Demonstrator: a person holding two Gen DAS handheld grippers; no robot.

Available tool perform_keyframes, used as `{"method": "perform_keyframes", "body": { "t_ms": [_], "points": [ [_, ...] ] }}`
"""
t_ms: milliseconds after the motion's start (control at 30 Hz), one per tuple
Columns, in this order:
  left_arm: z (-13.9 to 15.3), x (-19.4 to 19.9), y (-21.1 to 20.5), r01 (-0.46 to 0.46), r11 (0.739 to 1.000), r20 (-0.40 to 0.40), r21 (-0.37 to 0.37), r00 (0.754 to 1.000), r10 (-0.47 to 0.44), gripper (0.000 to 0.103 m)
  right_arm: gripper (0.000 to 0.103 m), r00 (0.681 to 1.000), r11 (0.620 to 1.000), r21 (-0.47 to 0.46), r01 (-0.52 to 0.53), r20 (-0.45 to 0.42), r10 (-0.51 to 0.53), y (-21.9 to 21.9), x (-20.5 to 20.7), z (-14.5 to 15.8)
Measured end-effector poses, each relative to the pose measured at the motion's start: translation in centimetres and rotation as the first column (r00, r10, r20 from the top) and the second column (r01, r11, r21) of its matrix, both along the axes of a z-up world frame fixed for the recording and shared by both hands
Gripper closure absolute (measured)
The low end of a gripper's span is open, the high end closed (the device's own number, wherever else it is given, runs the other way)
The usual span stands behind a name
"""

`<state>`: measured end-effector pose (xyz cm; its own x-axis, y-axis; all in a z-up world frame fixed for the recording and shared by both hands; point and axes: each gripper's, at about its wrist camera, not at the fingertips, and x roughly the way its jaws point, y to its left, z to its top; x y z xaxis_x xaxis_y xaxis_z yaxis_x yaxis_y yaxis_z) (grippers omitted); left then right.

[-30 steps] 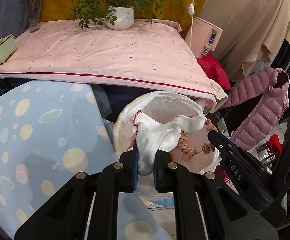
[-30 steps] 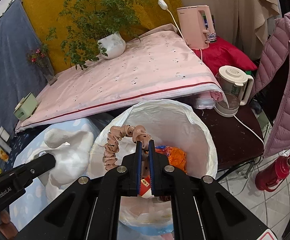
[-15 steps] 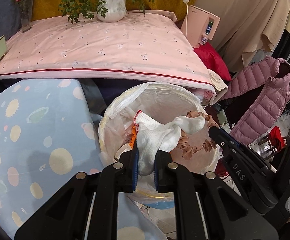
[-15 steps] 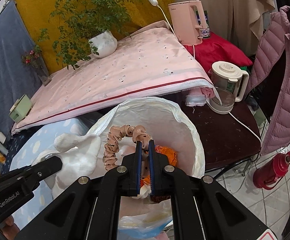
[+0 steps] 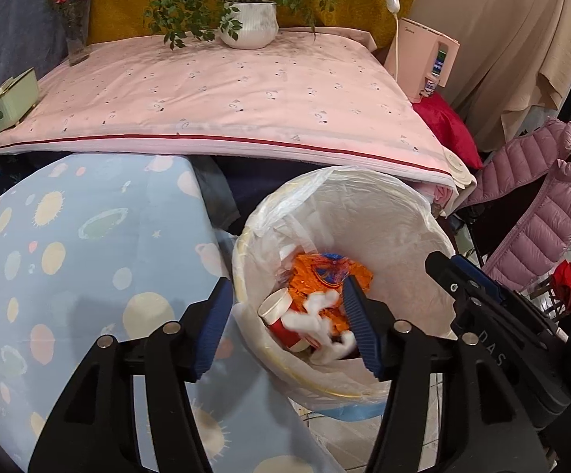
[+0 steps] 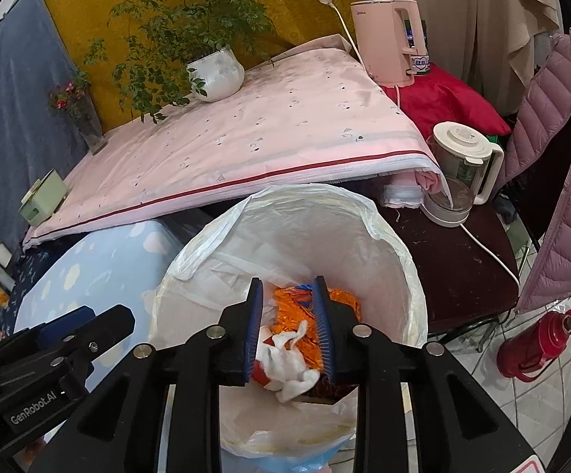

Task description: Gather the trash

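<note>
Down inside the lined trash bin [image 5: 415, 213], a white cloth [image 5: 320, 315] lies crumpled on the other rubbish, blurred in the left wrist view, so no clear long axis or heading can be read from it. Beside it a red paper cup [image 5: 281, 321] lies on its side, its open white mouth turned up and to the left, its length running down to the right. Behind both sits one crinkled orange wrapper [image 5: 317, 276].

One cloth, one cup and one wrapper can be counted; one bin, two grippers.

A second ago the left gripper [image 5: 289, 327] was pinched on that cloth above the rim; now its jaws are opening, spread wide over the bin with nothing pressed between the pads. The right gripper [image 6: 289, 323] then held a pinkish scrunchie-like ring; that ring is no longer between its pads, its jaws are also opening, parted less than the left, and they hang empty over the rubbish.

Just behind the bin, one pink quilt [image 5: 214, 94] carries one potted plant [image 5: 250, 29].
</note>
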<state>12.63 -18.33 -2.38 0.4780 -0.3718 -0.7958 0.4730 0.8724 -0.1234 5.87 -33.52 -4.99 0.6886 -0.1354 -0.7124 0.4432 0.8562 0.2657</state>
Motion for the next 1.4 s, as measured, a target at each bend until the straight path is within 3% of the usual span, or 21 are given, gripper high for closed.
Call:
{"method": "perform_keyframes", "body": {
  "t_ms": [267, 533, 1167, 1400],
  "points": [
    [0.6, -0.7, 1.6, -0.039, 0.999, 0.043, 0.017, 0.998, 0.039, 0.038, 0.062, 1.0, 0.999, -0.036, -0.029, -0.01, 0.029, 1.0, -0.3, 1.0],
    [0.8, -2.0, 3.4, -0.073, 0.996, 0.082, 0.049, 0.994, 0.069, 0.031, 0.061, 0.997, 0.99, -0.118, -0.078, -0.033, 0.074, 2.9, -1.2, 2.3],
    [0.5, -4.7, 6.6, -0.116, 0.991, 0.1, 0.066, 0.989, 0.11, 0.019, 0.027, 0.992, 0.973, -0.205, -0.109, -0.079, 0.094, 5.8, -4.2, 2.9],
    [-0.3, -5.4, 7.3, -0.118, 0.99, 0.085, 0.073, 0.99, 0.112, 0.016, 0.019, 0.991, 0.97, -0.217, -0.113, -0.089, 0.096, 6.4, -5.0, 2.5]
  ]
}}
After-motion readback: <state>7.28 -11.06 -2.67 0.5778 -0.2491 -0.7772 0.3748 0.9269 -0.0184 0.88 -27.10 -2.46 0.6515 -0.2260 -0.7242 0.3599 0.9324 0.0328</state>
